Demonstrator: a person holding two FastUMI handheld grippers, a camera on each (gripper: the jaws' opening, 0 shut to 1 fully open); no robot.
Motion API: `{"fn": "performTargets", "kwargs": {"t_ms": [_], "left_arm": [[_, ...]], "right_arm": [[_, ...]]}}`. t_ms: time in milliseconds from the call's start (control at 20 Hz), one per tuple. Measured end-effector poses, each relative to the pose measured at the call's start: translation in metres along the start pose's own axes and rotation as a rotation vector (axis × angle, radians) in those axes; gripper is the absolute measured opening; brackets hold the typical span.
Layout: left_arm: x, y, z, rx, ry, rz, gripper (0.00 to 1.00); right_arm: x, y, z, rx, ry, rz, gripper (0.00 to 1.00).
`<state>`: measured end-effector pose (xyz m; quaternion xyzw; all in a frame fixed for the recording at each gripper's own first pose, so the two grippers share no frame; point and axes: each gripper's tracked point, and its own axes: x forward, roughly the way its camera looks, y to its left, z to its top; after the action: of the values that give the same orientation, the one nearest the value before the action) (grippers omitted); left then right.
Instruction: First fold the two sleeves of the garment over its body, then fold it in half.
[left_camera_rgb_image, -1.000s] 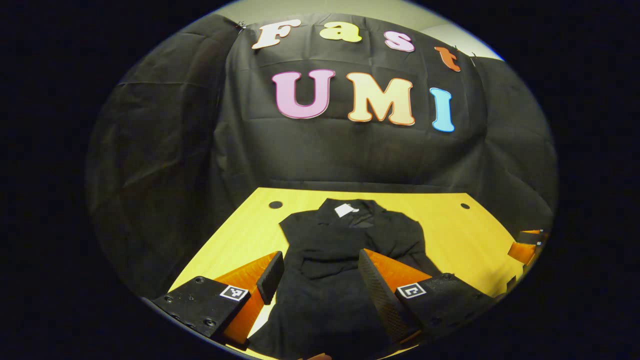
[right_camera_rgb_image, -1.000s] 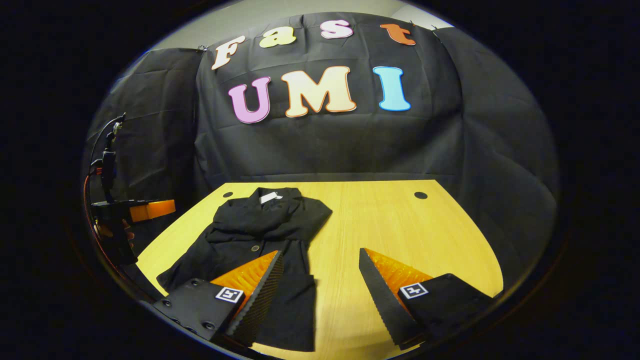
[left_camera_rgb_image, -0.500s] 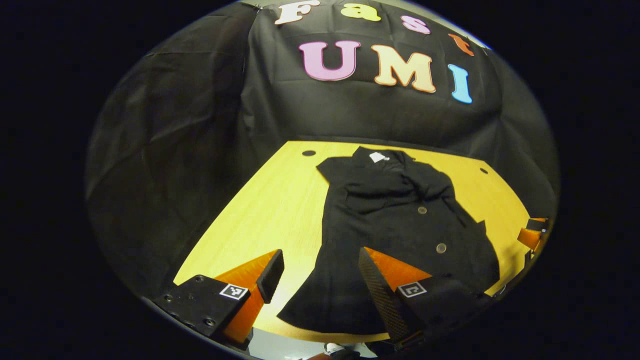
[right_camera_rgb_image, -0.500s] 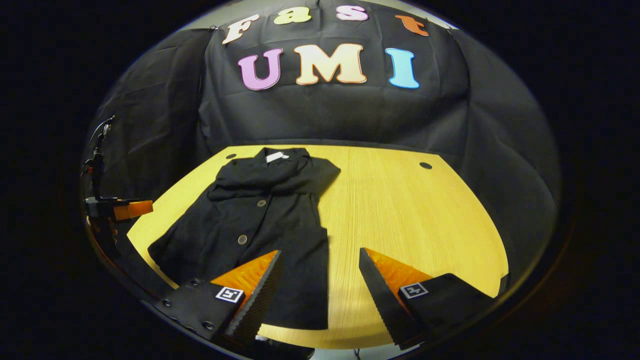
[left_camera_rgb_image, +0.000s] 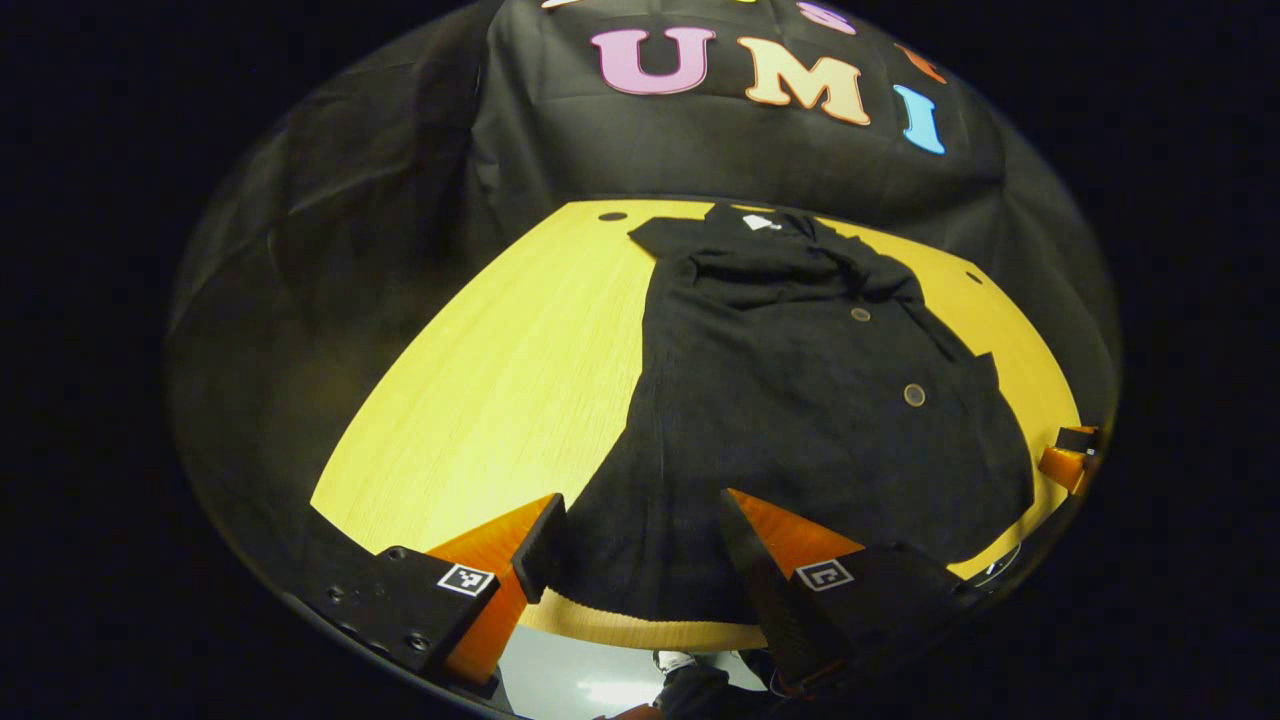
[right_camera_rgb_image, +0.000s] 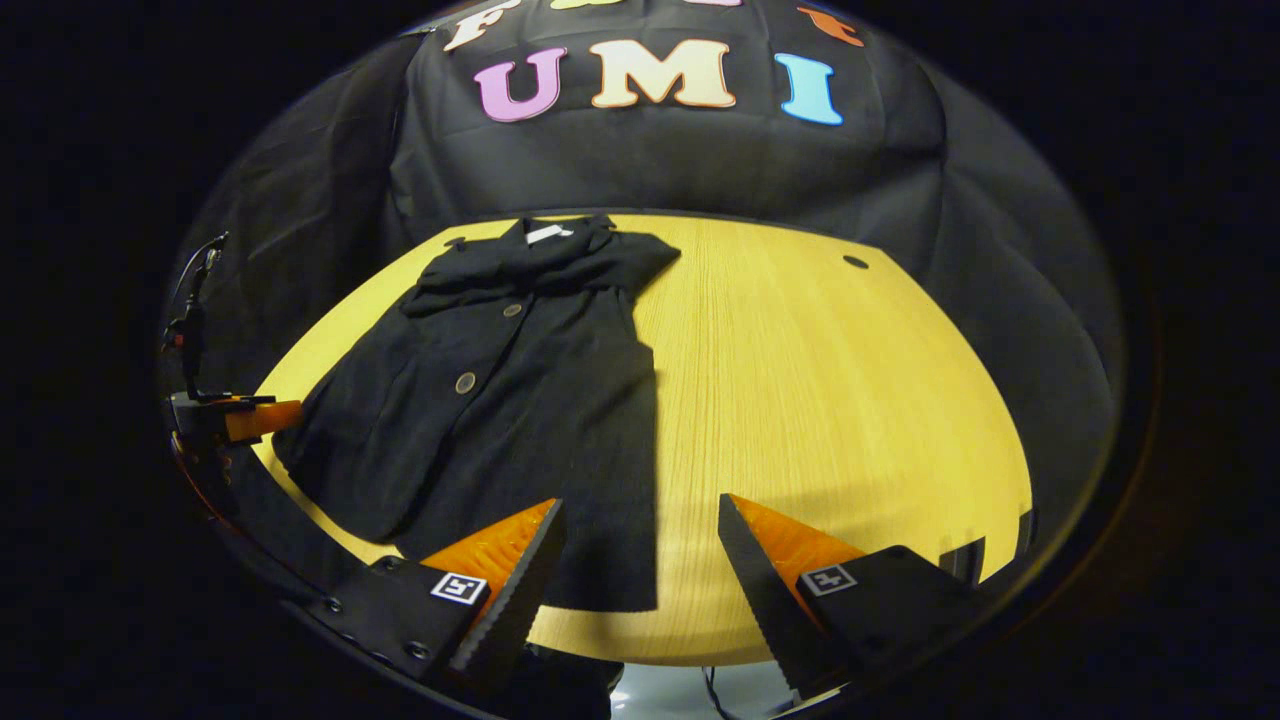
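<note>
The garment (left_camera_rgb_image: 800, 400) is laid collar-far, hem-near, its hem just ahead of both open, empty grippers, left gripper (left_camera_rgb_image: 640, 560) and right gripper (right_camera_rgb_image: 640, 560).

In the left gripper view the black buttoned cloth garment (left_camera_rgb_image: 800, 400) has its near hem partly hidden behind the left gripper (left_camera_rgb_image: 640, 560) fingers, while the other gripper (left_camera_rgb_image: 1068, 460) is cut off at the right edge.
</note>
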<state>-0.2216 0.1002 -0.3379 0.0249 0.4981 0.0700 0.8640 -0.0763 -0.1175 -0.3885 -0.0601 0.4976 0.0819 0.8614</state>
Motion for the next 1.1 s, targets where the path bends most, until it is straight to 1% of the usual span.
{"fn": "performTargets", "kwargs": {"t_ms": [50,100,150,200,250,300,450,500,600,650,700,750,850,950,1000,1100], "left_arm": [[0.003,0.001,-0.004,0.001,0.012,0.002,0.94],[0.004,0.003,-0.009,0.000,0.021,0.007,0.94],[0.006,0.004,-0.011,-0.001,0.029,0.011,0.94],[0.007,0.007,-0.015,0.000,0.037,0.017,0.94],[0.007,0.006,-0.017,-0.002,0.044,0.014,0.94],[0.008,0.005,-0.014,-0.003,0.031,0.010,0.94],[0.008,0.002,-0.018,-0.010,0.039,-0.015,0.93],[0.007,0.002,-0.018,-0.015,0.035,-0.018,0.93],[0.009,0.001,-0.017,0.003,0.029,-0.031,0.91],[0.010,-0.001,-0.016,0.013,0.027,-0.044,0.89],[0.011,-0.007,-0.016,0.026,0.027,-0.061,0.86],[0.012,-0.013,-0.016,0.036,0.026,-0.078,0.80],[0.012,-0.022,-0.016,0.033,0.029,-0.104,0.50],[0.012,-0.027,-0.016,0.020,0.027,-0.114,0.21],[0.012,-0.027,-0.016,0.013,0.025,-0.111,0.06],[0.012,-0.029,-0.015,0.006,0.025,-0.100,0.00]], "right_arm": [[0.003,0.001,-0.006,0.000,0.019,0.002,0.98],[0.006,0.001,-0.009,-0.002,0.031,0.004,0.95],[0.008,0.002,-0.011,-0.003,0.040,0.007,0.98],[0.010,0.003,-0.013,-0.003,0.049,0.012,0.98],[0.013,0.004,-0.016,-0.004,0.060,0.019,0.96],[0.015,0.005,-0.017,-0.007,0.071,0.024,0.98],[0.021,0.010,-0.030,-0.014,0.124,0.034,0.98],[0.023,0.009,-0.027,-0.031,0.109,0.033,0.96],[0.021,0.013,-0.028,-0.052,0.118,0.043,0.95],[0.022,0.017,-0.029,-0.064,0.121,0.057,0.88],[0.020,0.021,-0.027,-0.075,0.118,0.073,0.79],[0.022,0.025,-0.029,-0.083,0.118,0.093,0.60],[0.024,0.034,-0.029,-0.099,0.113,0.144,0.28],[0.024,0.034,-0.029,-0.078,0.119,0.166,0.09],[0.025,0.033,-0.027,-0.066,0.120,0.178,0.09],[0.024,0.033,-0.026,-0.050,0.114,0.191,0.02]]}}
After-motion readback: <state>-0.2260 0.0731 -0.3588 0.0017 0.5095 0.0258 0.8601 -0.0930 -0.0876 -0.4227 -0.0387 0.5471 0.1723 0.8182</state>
